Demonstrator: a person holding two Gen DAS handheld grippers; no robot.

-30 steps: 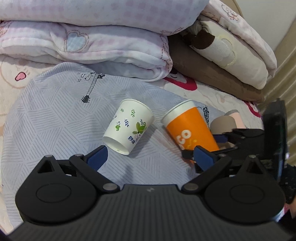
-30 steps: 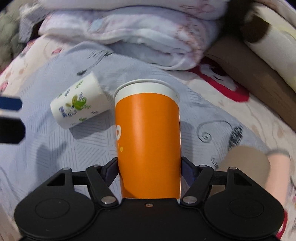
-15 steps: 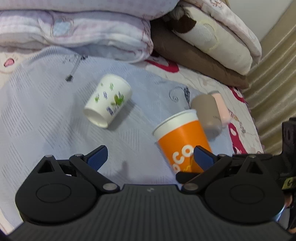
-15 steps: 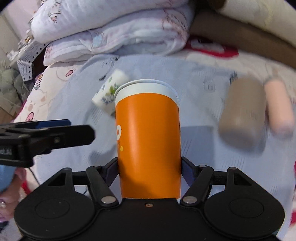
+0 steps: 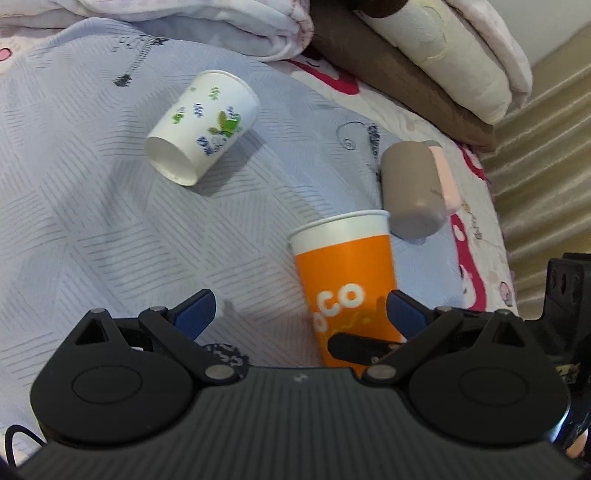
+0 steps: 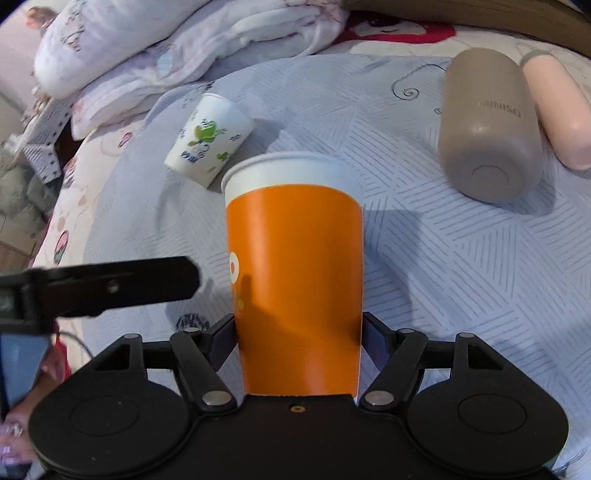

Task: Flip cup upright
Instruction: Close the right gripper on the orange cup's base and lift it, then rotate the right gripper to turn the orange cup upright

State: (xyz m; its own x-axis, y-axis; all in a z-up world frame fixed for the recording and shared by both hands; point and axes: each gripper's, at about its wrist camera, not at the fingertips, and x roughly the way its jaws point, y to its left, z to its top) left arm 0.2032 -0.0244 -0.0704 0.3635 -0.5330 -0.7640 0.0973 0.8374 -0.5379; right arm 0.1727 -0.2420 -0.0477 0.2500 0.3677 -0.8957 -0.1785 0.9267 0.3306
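My right gripper (image 6: 299, 345) pinches the tall orange paper cup with a white rim (image 6: 293, 266) low on its body, one dark finger pressed to each side. In the right wrist view the cup rises straight ahead of the gripper, rim farthest from the camera; whether its base touches the pale grey patterned bedspread (image 6: 461, 258) I cannot tell.

My left gripper (image 5: 299, 314) is spread wide with nothing between its blue-padded fingers (image 5: 194, 314). It sits just left of the orange cup; in the left wrist view the cup (image 5: 347, 280) appears beside the right-hand finger, with a black finger of the right gripper across its lower part.

The left wrist view alone shows the white "oco" lettering on the cup and the open mouth of the small white paper cup with a leaf print (image 5: 203, 127), which lies on its side on the bedspread (image 5: 92, 221), well apart from both grippers.

The right wrist view alone shows "MINISO" on the taupe cylindrical bottle (image 6: 487, 125), which lies on its side and touches the pale pink cylindrical bottle (image 6: 557, 110). The leaf-print cup (image 6: 208, 138) lies beyond the orange cup, to its left. One finger of the left gripper (image 6: 110, 286) enters from the left.

Folded white and lilac quilts (image 5: 184, 18) lie beyond the bedspread.
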